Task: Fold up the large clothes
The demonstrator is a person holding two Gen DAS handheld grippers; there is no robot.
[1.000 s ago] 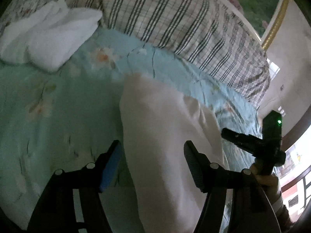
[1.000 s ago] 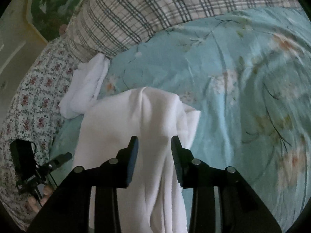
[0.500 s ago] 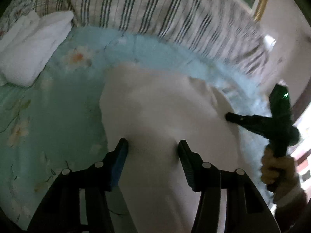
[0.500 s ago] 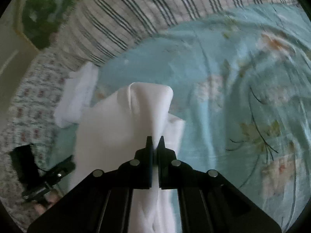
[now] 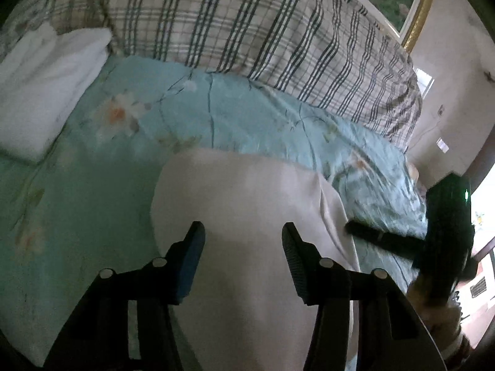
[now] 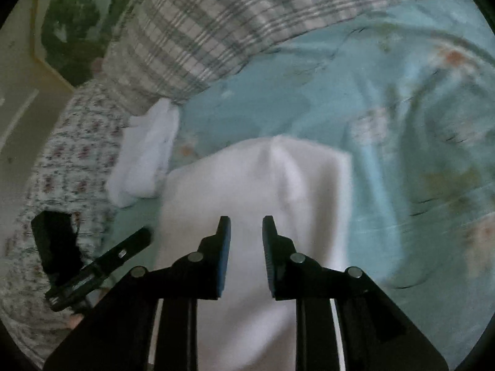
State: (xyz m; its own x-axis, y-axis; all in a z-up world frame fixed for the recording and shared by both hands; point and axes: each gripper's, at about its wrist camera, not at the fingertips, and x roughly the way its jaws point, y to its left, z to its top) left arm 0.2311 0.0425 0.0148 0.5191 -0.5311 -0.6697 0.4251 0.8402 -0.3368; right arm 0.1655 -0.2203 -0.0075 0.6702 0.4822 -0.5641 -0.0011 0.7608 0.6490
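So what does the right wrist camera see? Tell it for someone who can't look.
The right gripper is open over a white garment lying on a teal flowered bedspread. A plaid pillow lies behind, a folded white cloth to the left, and the left gripper at lower left.

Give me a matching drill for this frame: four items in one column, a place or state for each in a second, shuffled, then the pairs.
Column 1
1. flat white garment
2. small folded white cloth bundle
3. beige plaid pillow with dark stripes
4. right gripper

Column 2
A. propped along the far edge of the light blue floral bedspread
B. jaws apart, over white fabric
C. spread on the bedspread under both grippers
D. lying off to the left, next to the pillow

Pairs: 1-C, 2-D, 3-A, 4-B
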